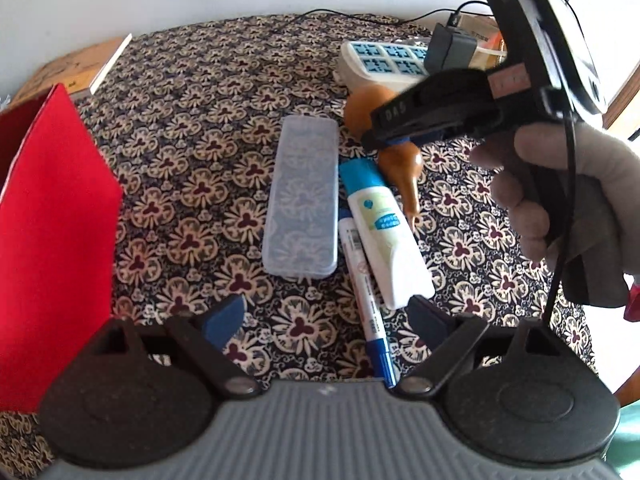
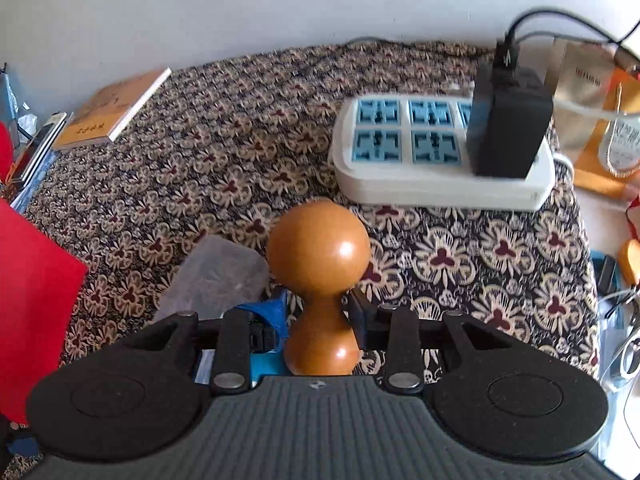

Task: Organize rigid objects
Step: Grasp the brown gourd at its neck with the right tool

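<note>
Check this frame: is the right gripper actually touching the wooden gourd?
Touching. In the right wrist view, the right gripper has a finger pressed against each side of the wooden gourd at its narrow waist, with no gap visible on either side.

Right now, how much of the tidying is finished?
Hardly any looks done. In hand: the right claw is shut on the wooden gourd. The left claw is open and holds nothing. Left to do: the clear case, the white tube and the blue marker all lie loose on the patterned cloth. The red box waits at the left; I can't see inside it.
</note>
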### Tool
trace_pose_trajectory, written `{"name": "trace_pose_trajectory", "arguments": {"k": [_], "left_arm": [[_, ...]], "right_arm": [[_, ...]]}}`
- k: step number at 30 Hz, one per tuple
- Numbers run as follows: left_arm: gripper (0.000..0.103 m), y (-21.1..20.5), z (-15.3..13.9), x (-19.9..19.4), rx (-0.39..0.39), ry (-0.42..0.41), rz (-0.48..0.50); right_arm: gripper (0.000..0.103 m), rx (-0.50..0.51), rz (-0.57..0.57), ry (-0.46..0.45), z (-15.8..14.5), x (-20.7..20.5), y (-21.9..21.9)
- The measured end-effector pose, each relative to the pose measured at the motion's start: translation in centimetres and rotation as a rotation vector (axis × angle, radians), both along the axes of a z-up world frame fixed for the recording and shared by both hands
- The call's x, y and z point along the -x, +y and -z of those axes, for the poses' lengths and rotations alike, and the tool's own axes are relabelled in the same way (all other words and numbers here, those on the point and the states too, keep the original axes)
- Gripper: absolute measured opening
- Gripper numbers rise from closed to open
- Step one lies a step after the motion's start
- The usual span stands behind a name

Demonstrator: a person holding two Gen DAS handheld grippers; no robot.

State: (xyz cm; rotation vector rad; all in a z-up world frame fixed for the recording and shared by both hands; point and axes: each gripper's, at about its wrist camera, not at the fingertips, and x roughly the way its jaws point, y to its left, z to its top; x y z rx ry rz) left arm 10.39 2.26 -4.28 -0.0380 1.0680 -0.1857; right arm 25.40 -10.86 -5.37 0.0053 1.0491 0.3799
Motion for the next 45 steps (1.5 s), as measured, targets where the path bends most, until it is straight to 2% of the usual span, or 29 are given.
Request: {"name": "trace_pose_trajectory", "arguments": {"k": [6, 11, 15, 18, 21, 24, 28, 29, 30, 31, 32, 36, 38, 39, 45], "left_arm": [[0.089, -0.6, -0.3, 0.0, 0.021, -0.014, 0.034], [0.089, -2.1, -0.6, 1.4, 0.084, -0.038, 0.145], [0.089, -3.9, 0.0, 3.6, 0.093, -0.048, 0.254], [0.089, -4.8, 0.9, 5.0, 0.121, -0.016, 0.313], [0.089, -5.3, 2.2, 6.5, 0.093, -0.001, 0.352], [0.089, -5.2, 3.1, 7.3, 0.068, 0.015, 0.361], [0.088, -4.8, 3.2, 8.2, 0.019, -0.022, 0.367], [0.088, -4.8, 3.3, 8.3, 0.025, -0.02, 0.369], [0.081, -4.6, 3.4, 8.4, 0.03, -0.015, 0.367], [0.065, -4.4, 3.6, 8.6, 0.037, -0.004, 0.37], [0.062, -4.2, 3.9, 8.7, 0.034, 0.005, 0.367], [0.062, -3.4, 3.7, 9.1, 0.021, -0.021, 0.343], [0.068, -3.4, 3.5, 8.9, 0.032, -0.035, 0.344], [0.074, -3.4, 3.4, 8.6, 0.039, -0.044, 0.345], [0.076, -4.8, 3.3, 7.6, 0.029, -0.064, 0.368]], "right_arm": [[0.016, -0.088, 0.014, 0.05, -0.1, 1.8, -2.5], [0.015, -0.13, 0.043, 0.126, -0.1, 6.0, -5.3], [0.015, -0.258, 0.085, 0.214, 0.7, 10.6, -7.6], [0.015, -0.335, 0.102, 0.246, 1.0, 13.7, -8.1], [0.014, -0.41, 0.115, 0.276, 1.2, 16.5, -8.1], [0.013, -0.435, 0.137, 0.264, 1.1, 18.6, -7.6], [0.01, -0.518, 0.124, 0.276, 0.8, 20.5, -7.3], [0.01, -0.523, 0.122, 0.273, 0.7, 20.9, -7.1], [0.01, -0.512, 0.122, 0.267, 0.6, 21.1, -6.8], [0.01, -0.494, 0.116, 0.263, 0.7, 20.8, -6.3], [0.01, -0.476, 0.11, 0.262, 0.8, 20.9, -6.1], [0.013, -0.467, 0.146, 0.237, 0.9, 21.3, -6.0], [0.016, -0.455, 0.164, 0.22, 0.8, 21.4, -6.1], [0.016, -0.456, 0.173, 0.216, 0.9, 21.4, -6.2], [0.018, -0.458, 0.211, 0.213, 0.8, 20.9, -6.3]]}}
